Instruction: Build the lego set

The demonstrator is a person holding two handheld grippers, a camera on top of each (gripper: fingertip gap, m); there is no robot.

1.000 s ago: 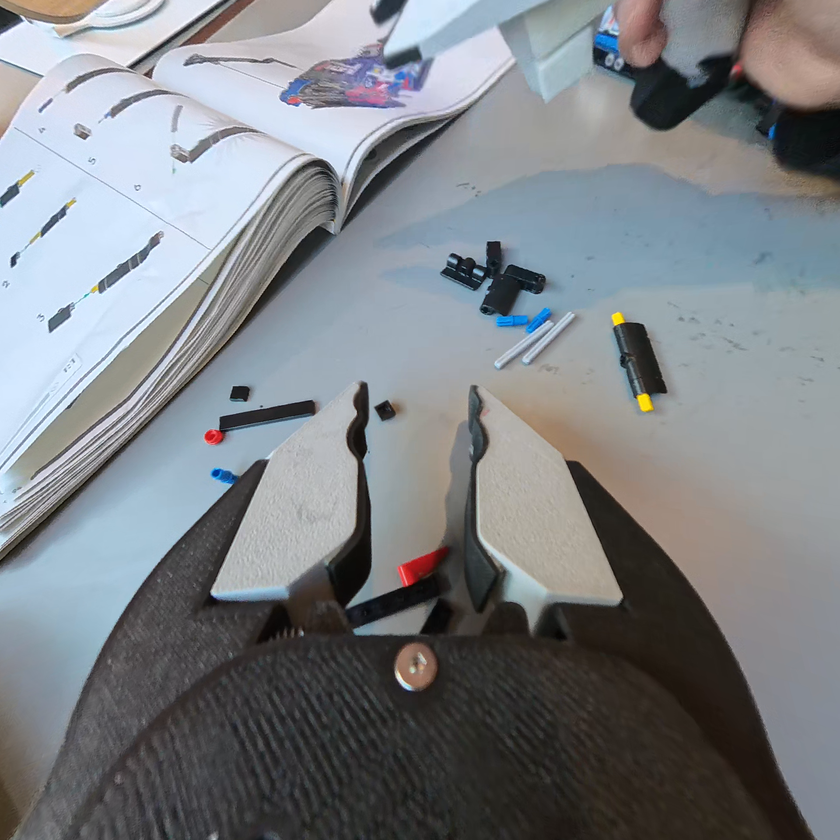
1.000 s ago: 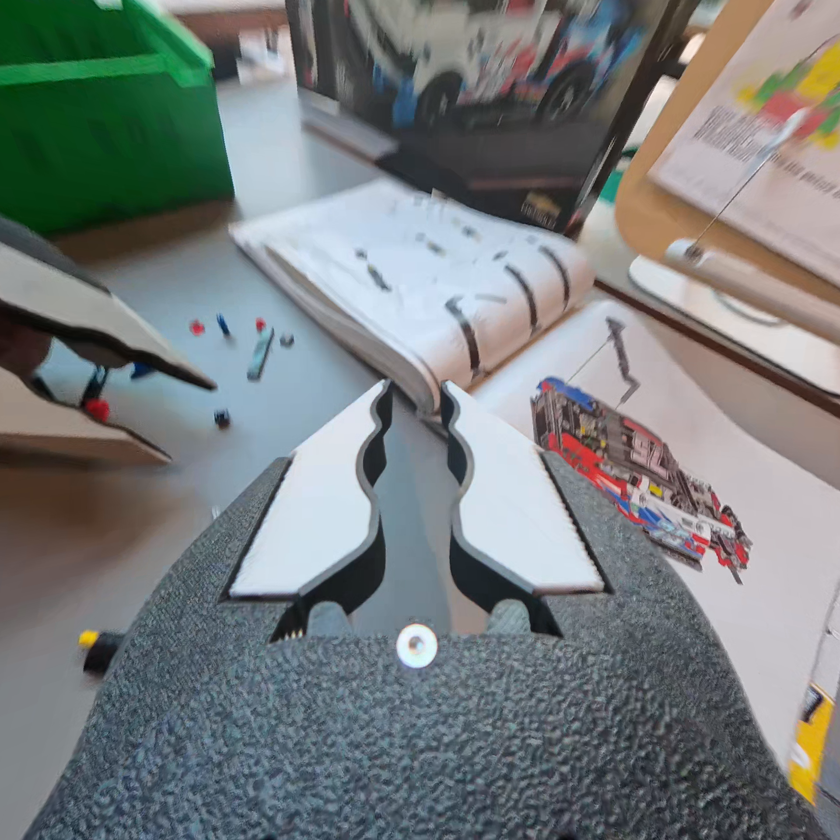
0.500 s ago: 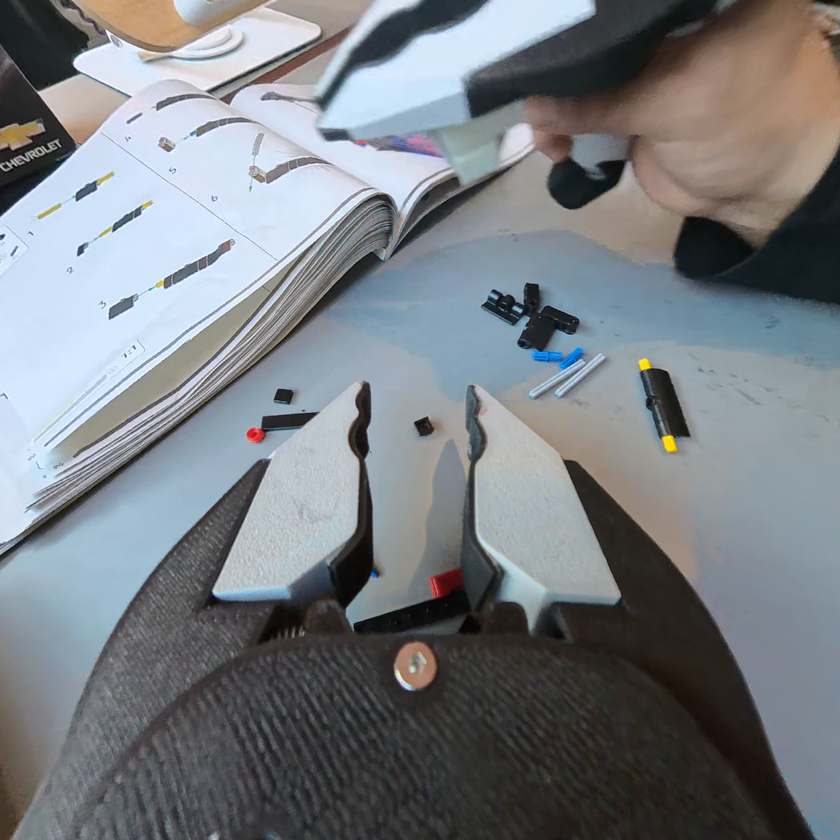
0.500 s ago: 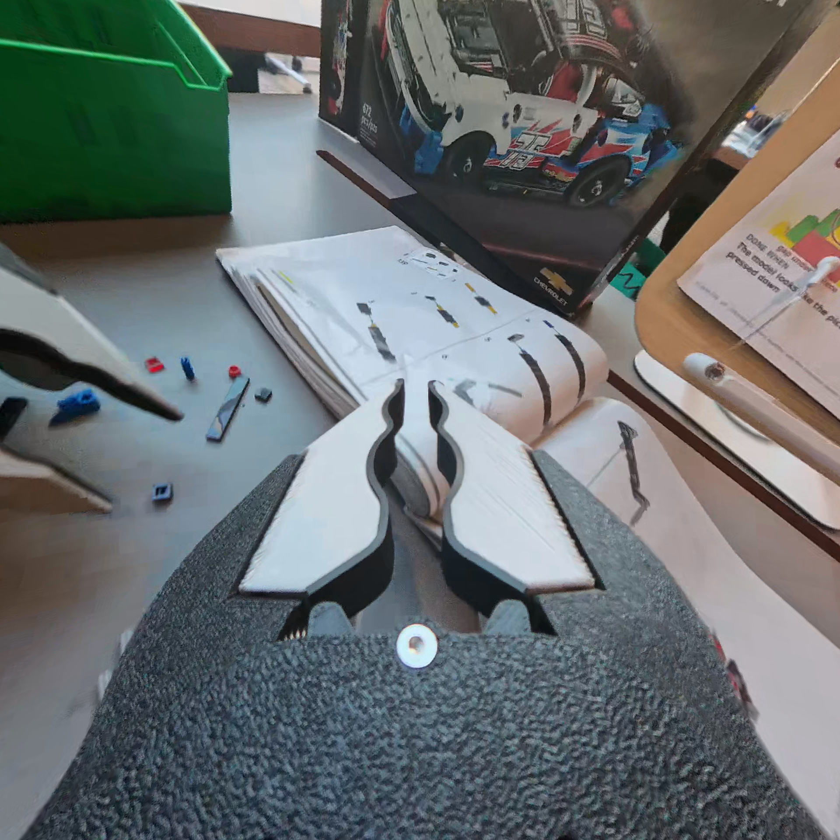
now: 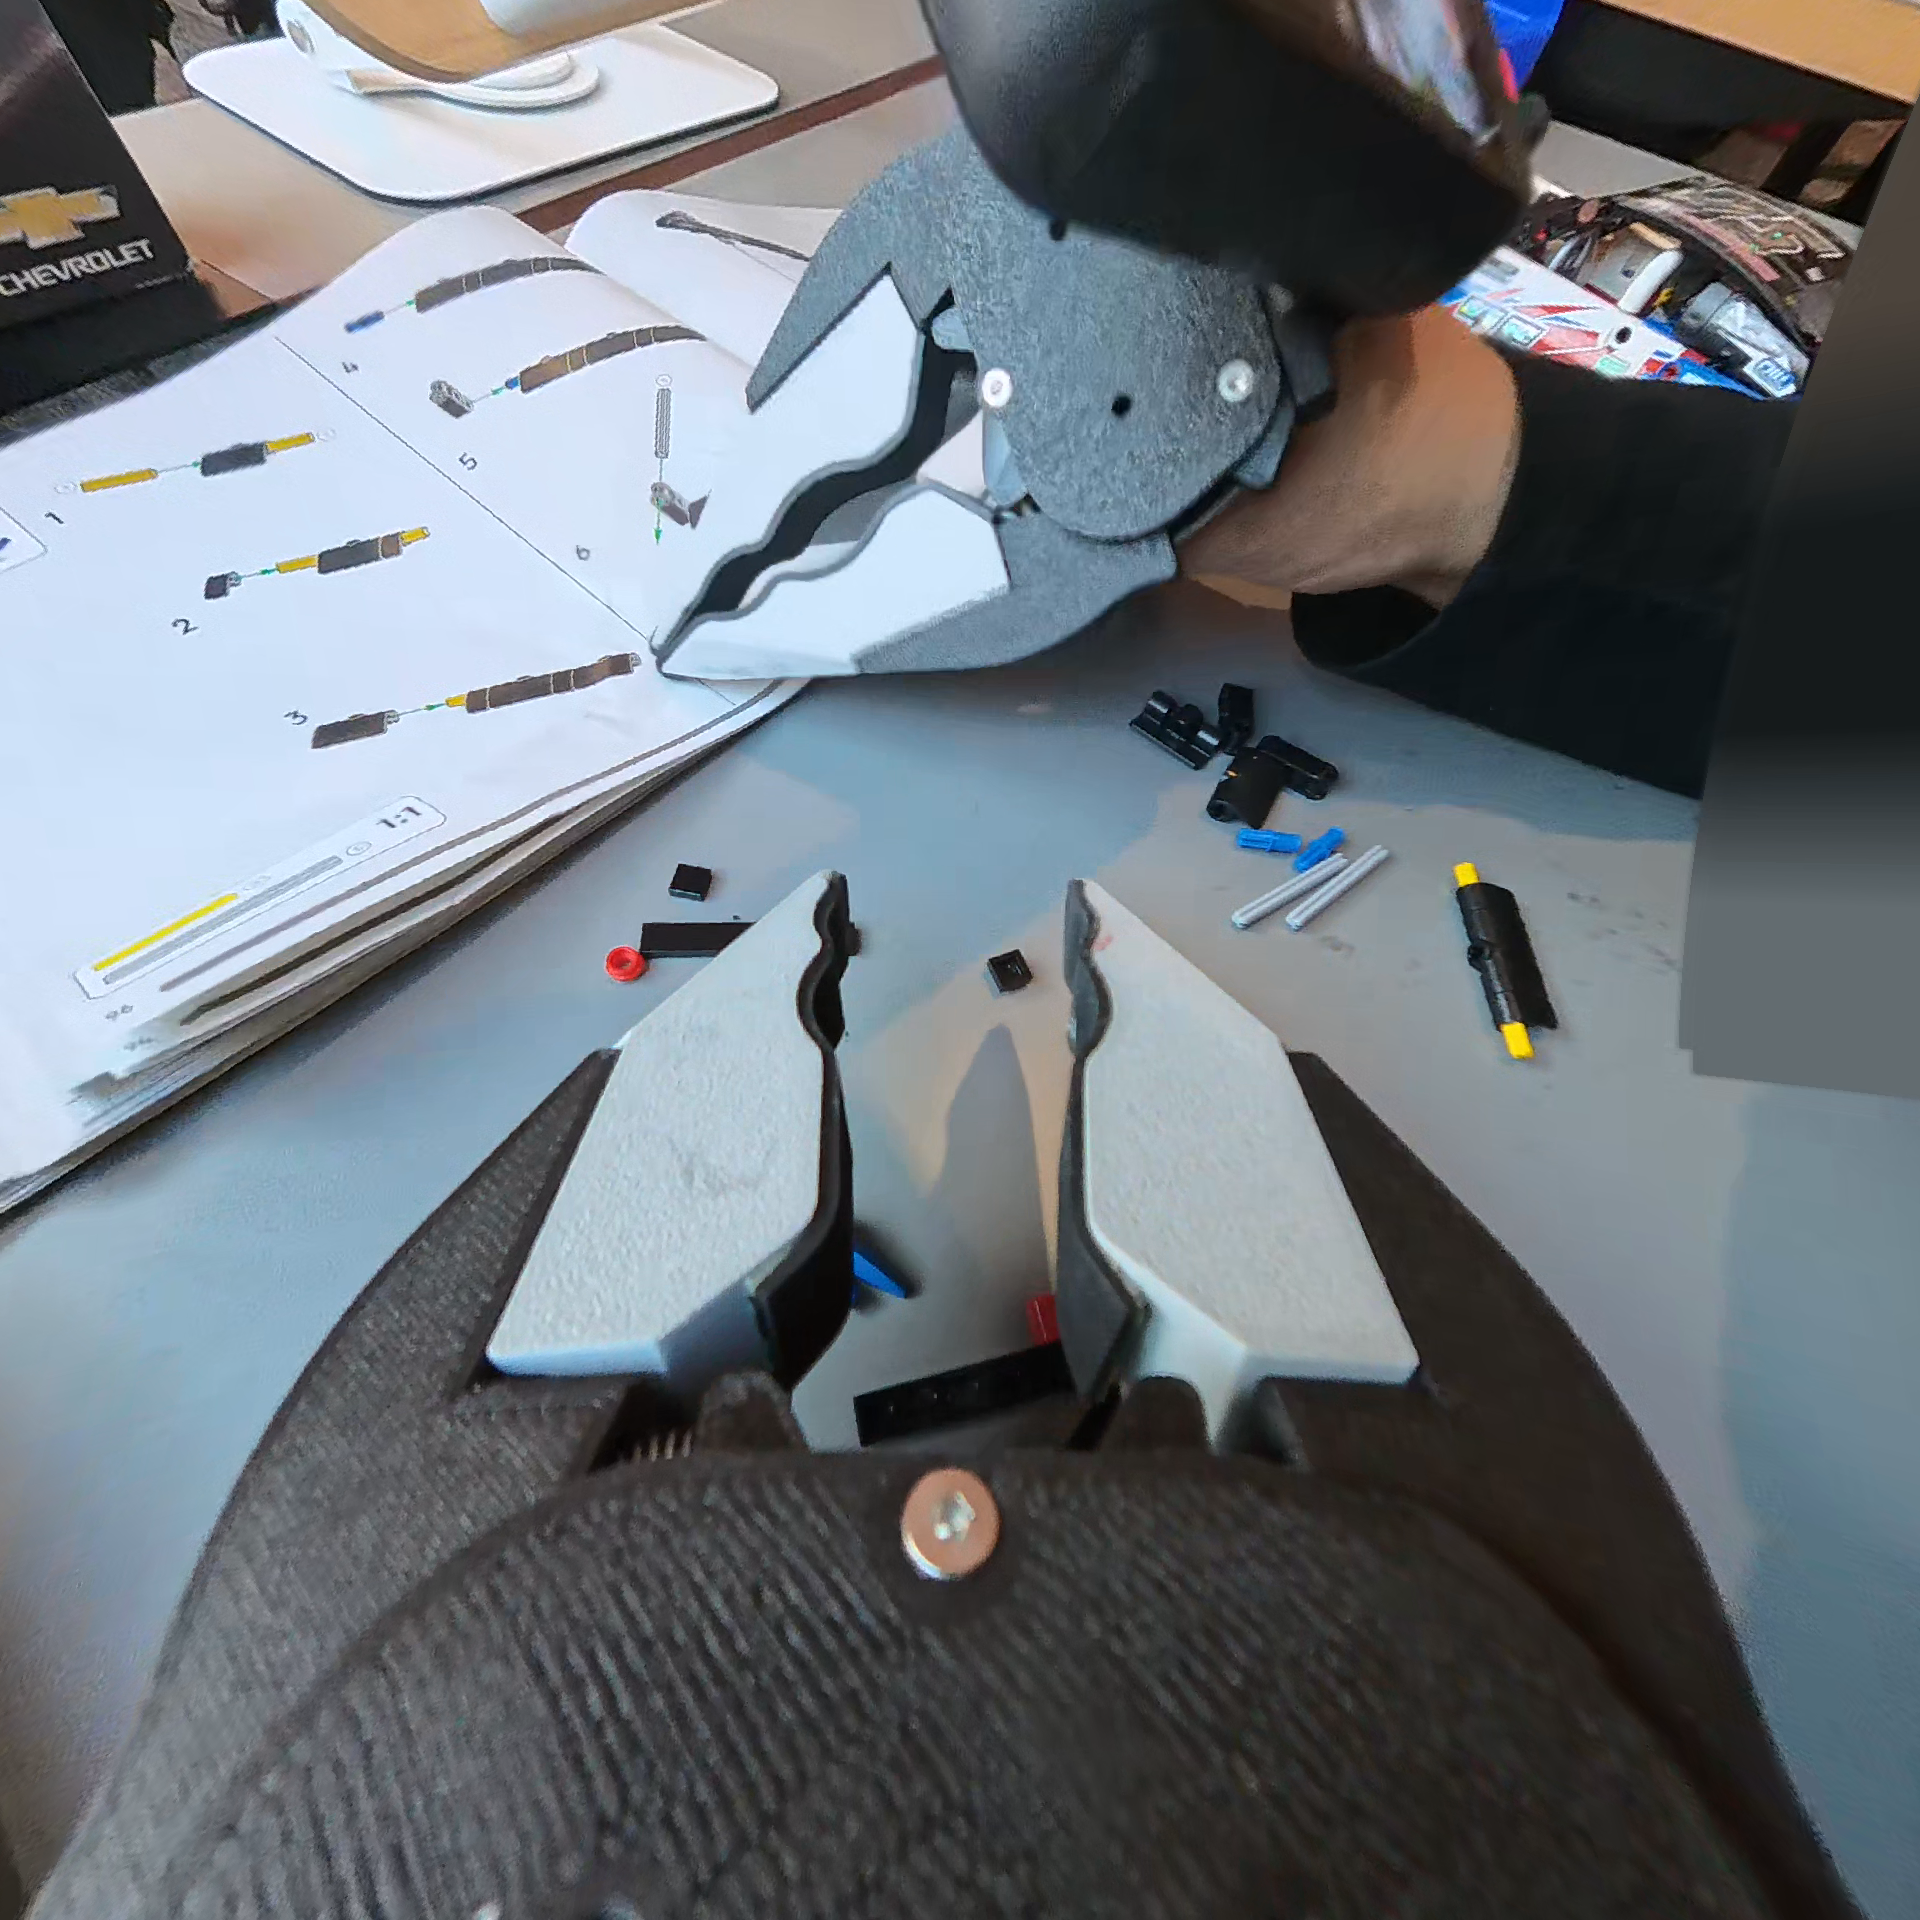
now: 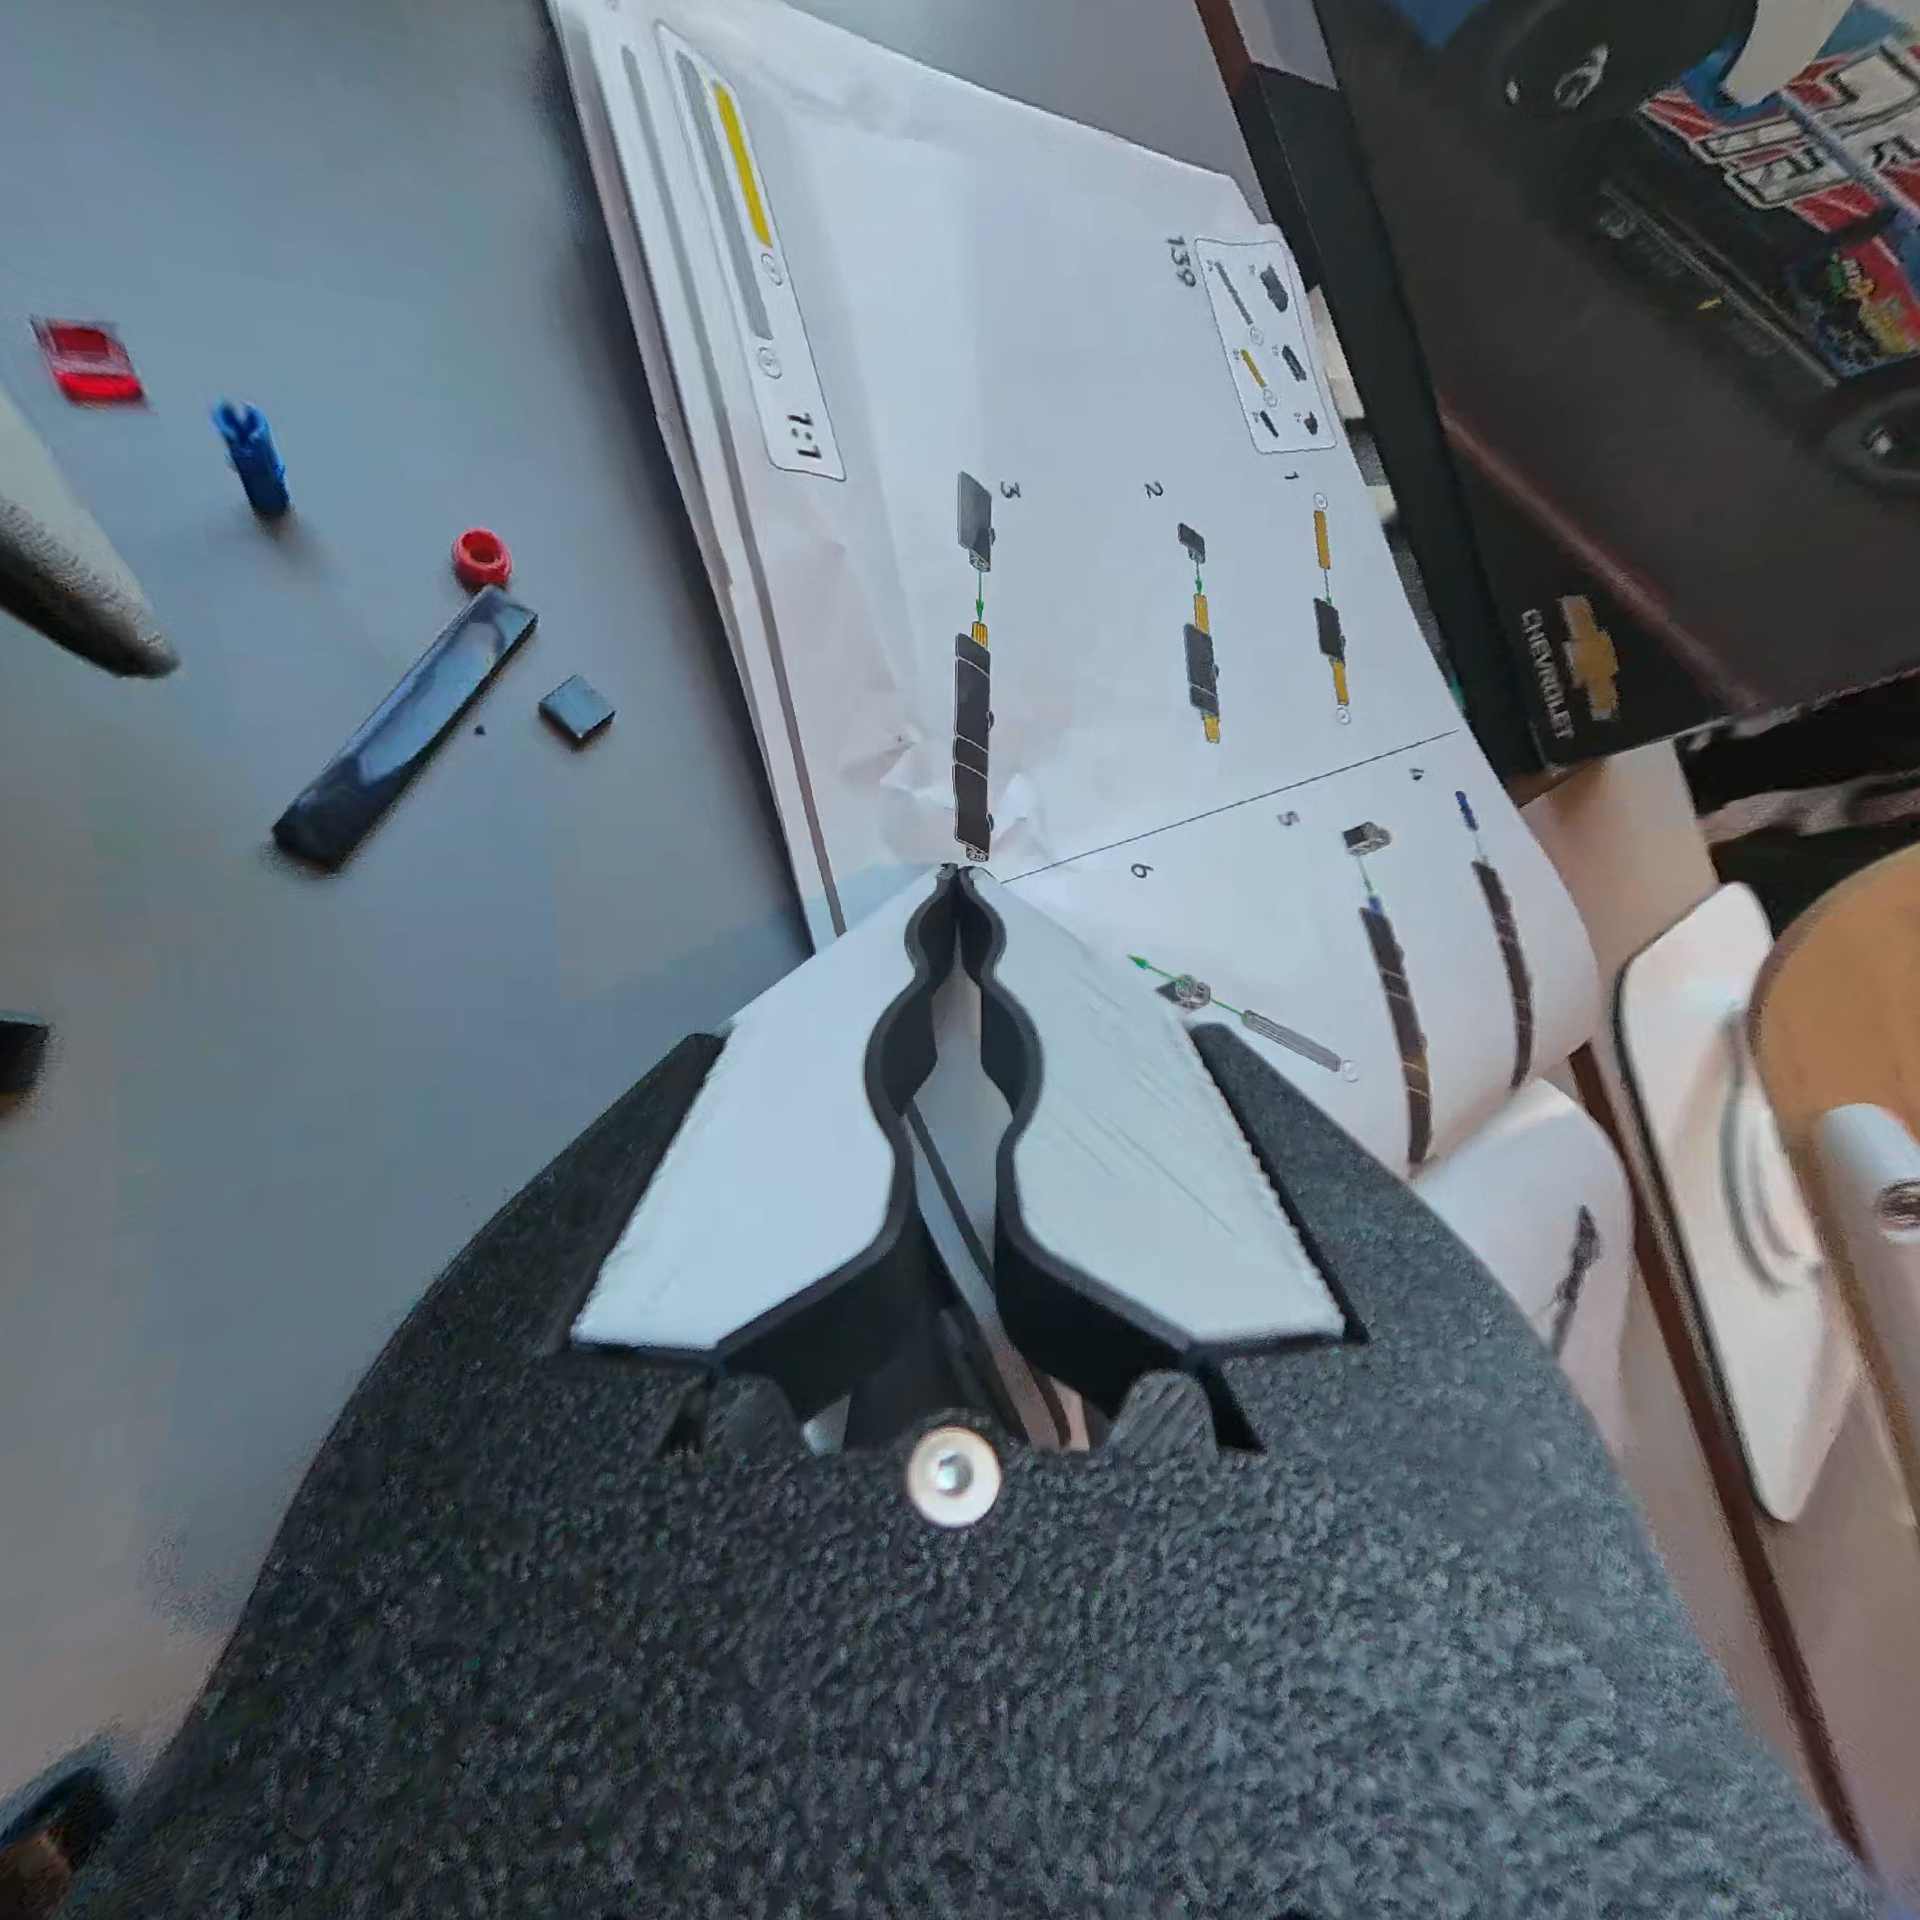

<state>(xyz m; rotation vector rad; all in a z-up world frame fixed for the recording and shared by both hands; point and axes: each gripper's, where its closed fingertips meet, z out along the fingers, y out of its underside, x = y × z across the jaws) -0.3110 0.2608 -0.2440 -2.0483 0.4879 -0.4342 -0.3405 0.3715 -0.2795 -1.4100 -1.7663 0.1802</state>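
Listener: Grippers first, please. What has changed?

Describer: The right gripper (image 6: pixel 958 878) was hovering over the instruction booklet (image 6: pixel 1039 416) a moment ago with its fingers slightly apart. Now its tips have come together on the near edge of the open page, and the paper puckers right at the pinch. The left wrist view shows the same thing from the side: the tips pressed onto the page's lower corner.

Listener: And the left one?

Describer: The left gripper (image 5: pixel 951 904) has barely changed. It hangs over the grey table (image 5: pixel 1558 1247) with its fingers wide apart and nothing between them. A small black tile (image 5: pixel 1008 971) lies on the table just beyond its tips.

Listener: Where are the bricks?

Describer: They lie loose on the table. A black-and-yellow axle assembly (image 5: pixel 1501 961) lies to the right, with two grey axles (image 5: pixel 1314 888) near it. A long black plate (image 6: pixel 405 722) and a red stud (image 6: pixel 483 556) sit just beside the booklet.

Listener: What does that mean for the build?

Describer: Probably a page turn is coming. No brick is held, so assembly looks paused. The thin paper could tear or slip.
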